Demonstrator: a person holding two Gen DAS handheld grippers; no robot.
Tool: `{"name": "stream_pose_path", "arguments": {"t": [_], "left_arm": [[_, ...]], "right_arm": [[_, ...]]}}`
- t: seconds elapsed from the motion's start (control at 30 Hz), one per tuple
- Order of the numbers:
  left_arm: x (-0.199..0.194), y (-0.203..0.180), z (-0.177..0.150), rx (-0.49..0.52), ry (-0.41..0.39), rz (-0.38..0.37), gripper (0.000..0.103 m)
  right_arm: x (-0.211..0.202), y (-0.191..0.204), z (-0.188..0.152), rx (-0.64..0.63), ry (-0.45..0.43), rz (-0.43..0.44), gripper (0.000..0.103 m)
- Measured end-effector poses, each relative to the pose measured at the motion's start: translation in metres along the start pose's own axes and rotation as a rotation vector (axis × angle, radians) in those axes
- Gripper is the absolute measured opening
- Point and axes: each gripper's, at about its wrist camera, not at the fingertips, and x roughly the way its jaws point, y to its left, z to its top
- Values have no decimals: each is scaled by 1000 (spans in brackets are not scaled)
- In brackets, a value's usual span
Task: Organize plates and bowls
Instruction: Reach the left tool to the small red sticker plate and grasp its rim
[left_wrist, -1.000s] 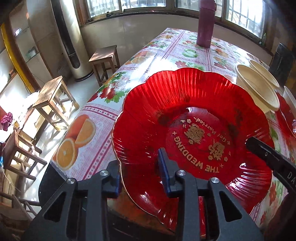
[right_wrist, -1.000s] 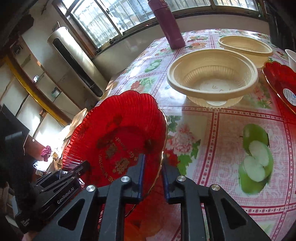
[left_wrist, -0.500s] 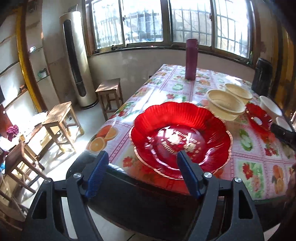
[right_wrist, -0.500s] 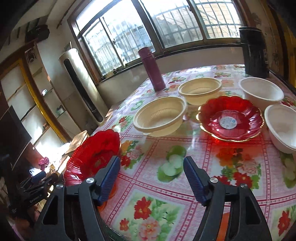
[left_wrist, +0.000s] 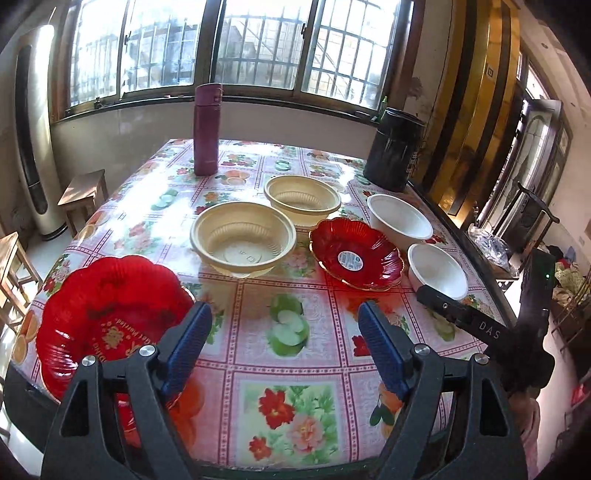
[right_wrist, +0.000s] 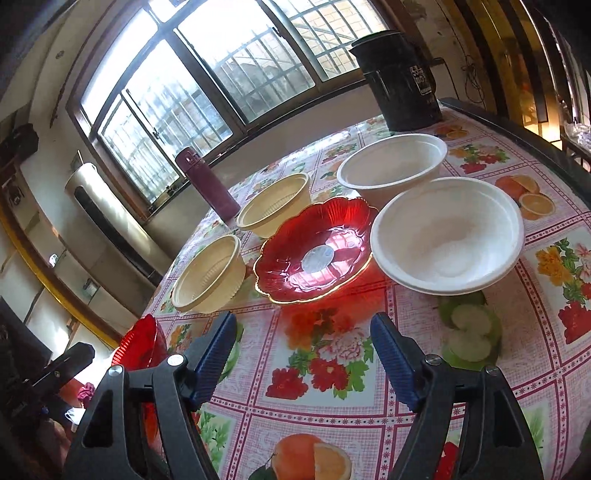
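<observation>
Plates and bowls, seven pieces, all upright with their openings facing up, on a table (left_wrist: 295, 373) under a glossy fruit-and-flower oilcloth.

Large red plate (left_wrist: 107, 314): translucent ribbed plastic, scalloped flower outline, gilt rim, gold lettering in the well. It lies flat at the table's near left corner, its rim overhanging the edge.

Small red plate (left_wrist: 356, 253): same ribbed, scalloped make, with a round paper sticker at centre. It sits mid-table.

Two cream bowls, nearer (left_wrist: 243, 243) and farther (left_wrist: 303, 199): round, matte plastic, fluted walls, flat rolled rims. They sit left of the small red plate, one behind the other toward the window edge.

Two white bowls, nearer (right_wrist: 447, 234) and farther (right_wrist: 391, 162): round, smooth, matte, along the right edge.

Also present: a maroon cylindrical flask (left_wrist: 207, 129) and a black cylindrical kettle (left_wrist: 397, 149), both standing at the far edge.

My left gripper (left_wrist: 284, 343) and right gripper (right_wrist: 303, 354) have just been opening; both stand spread wide with nothing between their ridged blue pads (left_wrist: 380, 350), above bare oilcloth near the front edge.
</observation>
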Motion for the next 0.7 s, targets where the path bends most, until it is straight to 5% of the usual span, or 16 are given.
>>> {"name": "stream_pose_path", "arguments": {"t": [0.13,0.33,0.7], "left_arm": [[32,-19,20,-16,109,-59,82],[79,-20,35,-164,251,-124,82],[137,-34,37,-209,347,-71,82]], "right_arm": [[30,-22,16,148,90,121,78],[60,-40,31,252,149,179,78],[74,-71,42,374,109,197,79]]}}
